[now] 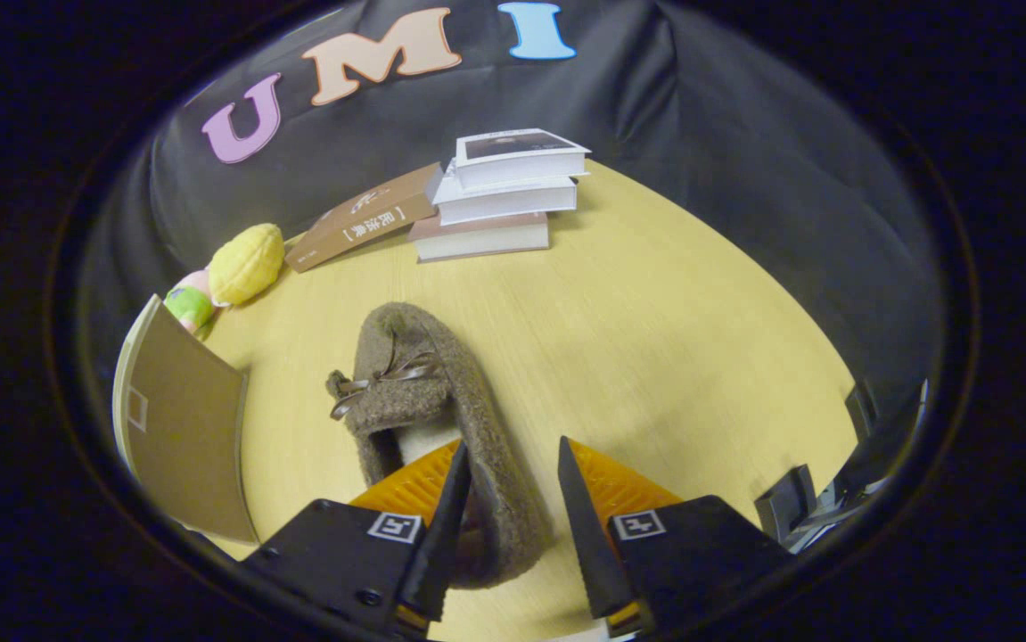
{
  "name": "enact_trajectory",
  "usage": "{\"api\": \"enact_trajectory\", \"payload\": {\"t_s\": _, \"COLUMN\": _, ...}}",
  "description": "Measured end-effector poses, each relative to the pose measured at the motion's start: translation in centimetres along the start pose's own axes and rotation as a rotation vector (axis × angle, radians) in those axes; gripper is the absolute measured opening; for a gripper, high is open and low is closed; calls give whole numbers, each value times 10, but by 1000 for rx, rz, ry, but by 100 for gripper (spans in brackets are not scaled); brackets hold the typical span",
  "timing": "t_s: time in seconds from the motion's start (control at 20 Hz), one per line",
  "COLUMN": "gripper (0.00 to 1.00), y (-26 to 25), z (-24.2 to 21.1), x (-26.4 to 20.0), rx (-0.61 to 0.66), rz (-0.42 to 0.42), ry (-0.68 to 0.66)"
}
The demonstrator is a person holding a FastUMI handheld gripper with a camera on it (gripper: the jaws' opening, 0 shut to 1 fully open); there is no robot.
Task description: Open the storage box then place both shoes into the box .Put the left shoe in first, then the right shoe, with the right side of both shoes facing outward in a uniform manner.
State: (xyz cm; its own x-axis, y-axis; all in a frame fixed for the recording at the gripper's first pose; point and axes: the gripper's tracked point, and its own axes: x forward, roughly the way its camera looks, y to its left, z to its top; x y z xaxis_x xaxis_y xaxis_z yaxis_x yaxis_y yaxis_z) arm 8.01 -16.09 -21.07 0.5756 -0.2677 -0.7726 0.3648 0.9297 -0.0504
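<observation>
Gripper [513, 499] fingers parted, straddling the brown shoe's [441, 401] heel wall on the table [655, 330]; not clamped.

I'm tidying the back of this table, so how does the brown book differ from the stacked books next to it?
The brown book is single and leans tilted against the stacked books, which are three lying flat. Its cover is brown; theirs look pale or grey. Both sit on the table, beyond the slipper between the open gripper's fingers.
</observation>
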Motion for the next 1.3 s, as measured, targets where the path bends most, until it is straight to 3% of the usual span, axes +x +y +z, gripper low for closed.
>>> {"api": "enact_trajectory", "payload": {"t_s": 0.3, "gripper": 40, "y": 5, "z": -15, "x": 9, "rx": -84, "rz": 1, "ry": 55}}
{"api": "enact_trajectory", "payload": {"t_s": 0.4, "gripper": 27, "y": 5, "z": -13, "x": 9, "rx": -87, "rz": -24, "ry": 40}}
{"api": "enact_trajectory", "payload": {"t_s": 0.45, "gripper": 26, "y": 6, "z": -13, "x": 9, "rx": -101, "rz": -24, "ry": 36}}
{"api": "enact_trajectory", "payload": {"t_s": 0.65, "gripper": 9, "y": 4, "z": -13, "x": 9, "rx": -88, "rz": -41, "ry": 25}}
{"api": "enact_trajectory", "payload": {"t_s": 0.8, "gripper": 8, "y": 4, "z": -11, "x": 7, "rx": -97, "rz": -62, "ry": -11}}
{"api": "enact_trajectory", "payload": {"t_s": 0.95, "gripper": 6, "y": 2, "z": -12, "x": 6, "rx": -15, "rz": -68, "ry": -29}}
{"api": "enact_trajectory", "payload": {"t_s": 1.3, "gripper": 6, "y": 10, "z": -20, "x": 2, "rx": 215, "rz": 64, "ry": -13}}
